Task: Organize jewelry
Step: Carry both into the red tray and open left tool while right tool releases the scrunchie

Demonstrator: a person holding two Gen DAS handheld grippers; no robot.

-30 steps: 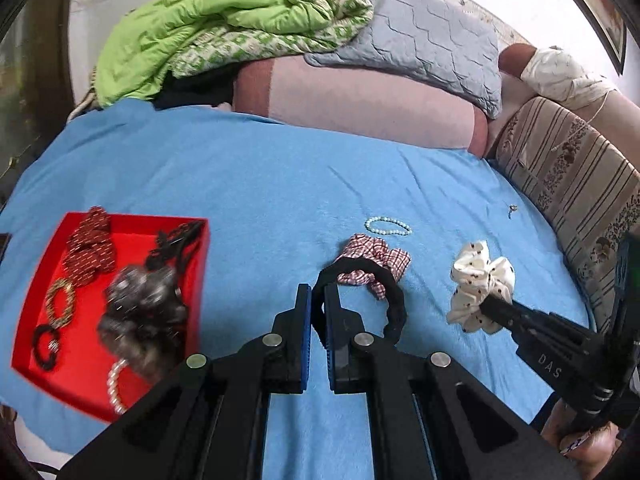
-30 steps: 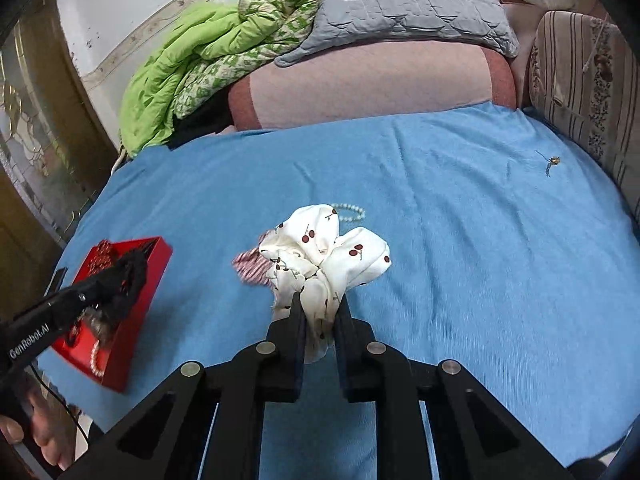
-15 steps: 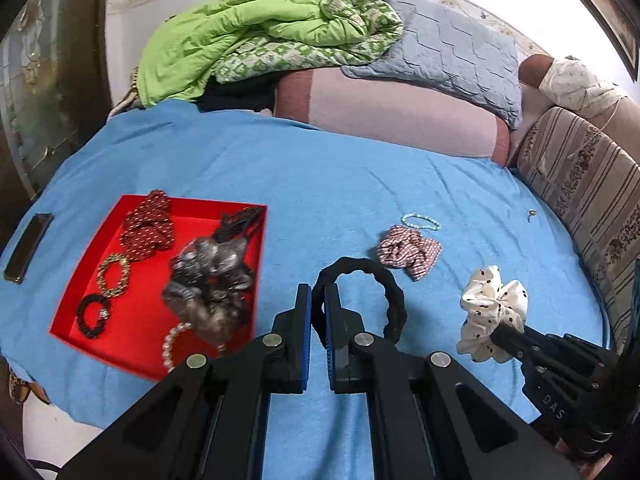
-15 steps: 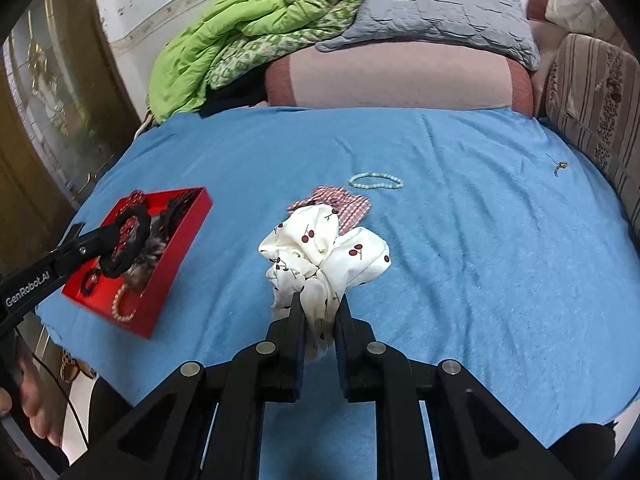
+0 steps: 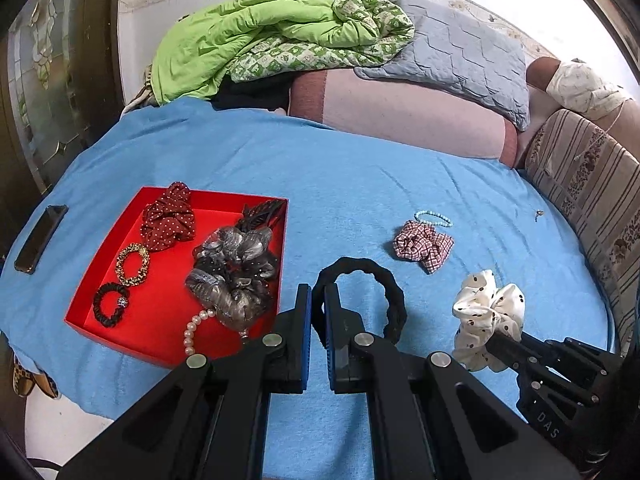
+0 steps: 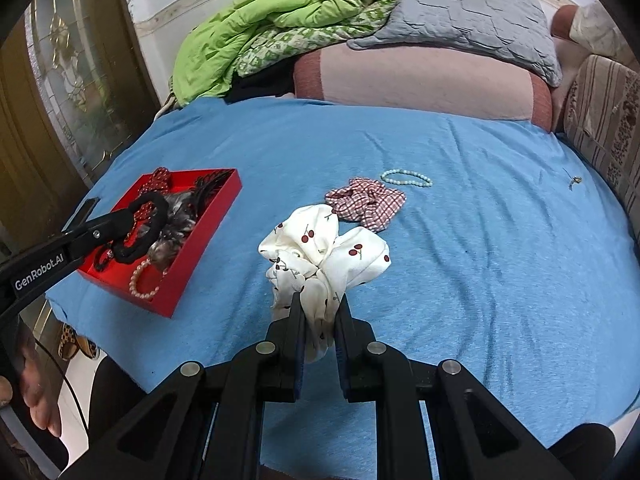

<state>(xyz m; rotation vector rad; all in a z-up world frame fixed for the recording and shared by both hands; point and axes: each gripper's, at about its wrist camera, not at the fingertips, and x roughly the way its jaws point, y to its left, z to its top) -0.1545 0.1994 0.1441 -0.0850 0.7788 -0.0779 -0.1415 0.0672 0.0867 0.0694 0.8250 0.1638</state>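
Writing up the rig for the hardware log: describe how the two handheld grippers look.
Both are matte black plastic with triangular cut-outs and round silver pivot bolts. The left gripper has blue finger pads and white "GenRobot.AI" lettering on its side. The right gripper carries "DAS" lettering. A thin black cable hangs near the bare left hand.

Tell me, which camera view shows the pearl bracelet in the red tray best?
Neither by much. The right wrist view shows the pearl bracelet as a fuller loop; in the left wrist view the grey scrunchie covers part of it.
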